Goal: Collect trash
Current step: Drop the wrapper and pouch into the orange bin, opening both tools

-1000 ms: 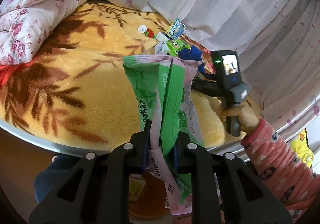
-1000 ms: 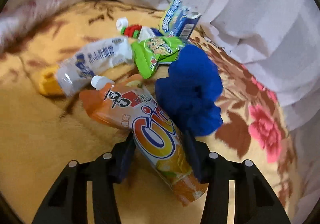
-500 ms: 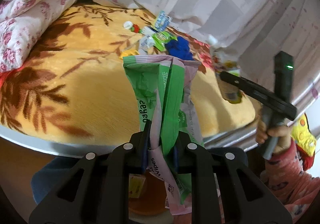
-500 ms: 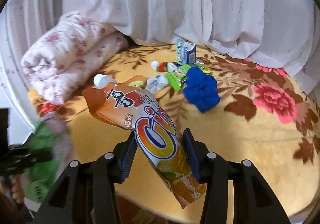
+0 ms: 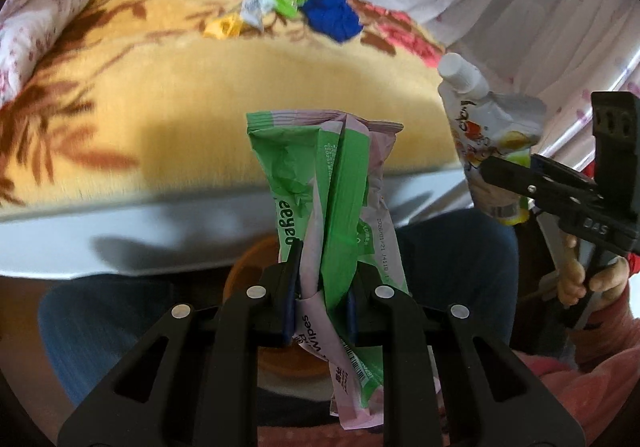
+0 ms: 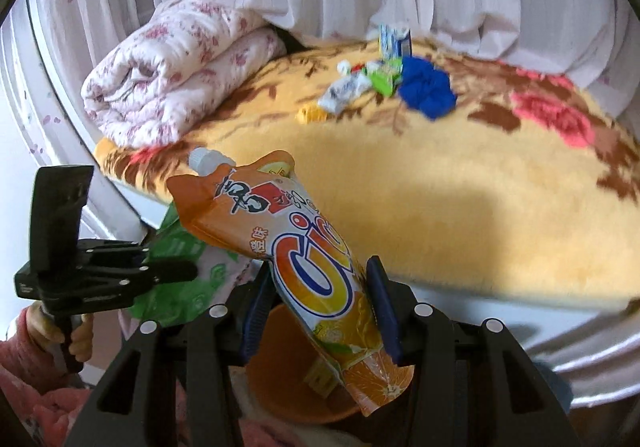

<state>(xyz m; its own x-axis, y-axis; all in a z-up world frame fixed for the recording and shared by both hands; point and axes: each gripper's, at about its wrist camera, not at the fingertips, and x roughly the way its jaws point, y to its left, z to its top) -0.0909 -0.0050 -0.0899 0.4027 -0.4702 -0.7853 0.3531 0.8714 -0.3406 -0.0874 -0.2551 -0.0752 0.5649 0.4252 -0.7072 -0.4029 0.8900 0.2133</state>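
White curtains hang behind a bed (image 6: 460, 215) covered with a yellow floral blanket; a rolled floral quilt (image 6: 176, 75) lies at its far left.

Left gripper (image 5: 320, 303): jaws fully closed on a crumpled green-and-pink wipes wrapper (image 5: 328, 183). The wrapper stands up from between the jaws and its tail hangs below them. It is thin film, very light and limp, and it creases rather than resists. The jaws pinch it low on the bunched middle, which is the right place, since a grip on a loose edge could slip out.

Right gripper (image 6: 320, 307): jaws part-way open and closed on an orange drink pouch (image 6: 288, 247), one pad on each side edge of the lower body. The capped spout points up and left, away from the jaws, and the bottom corner sticks out below them. The pouch is flexible laminate with a glossy, probably slippery skin; it looks flat and mostly empty, so light. It is best held across the body, not at the spout.

An orange bin (image 6: 296, 379) sits directly below and behind both pairs of jaws, beside the bed edge. Judged from this, both items are positioned for release into it.

More trash (image 6: 360, 87) remains far ahead of the jaws, well apart from them, near a blue cloth (image 6: 428, 87): a small carton, wrappers and a cap. All look light and easy to pinch.
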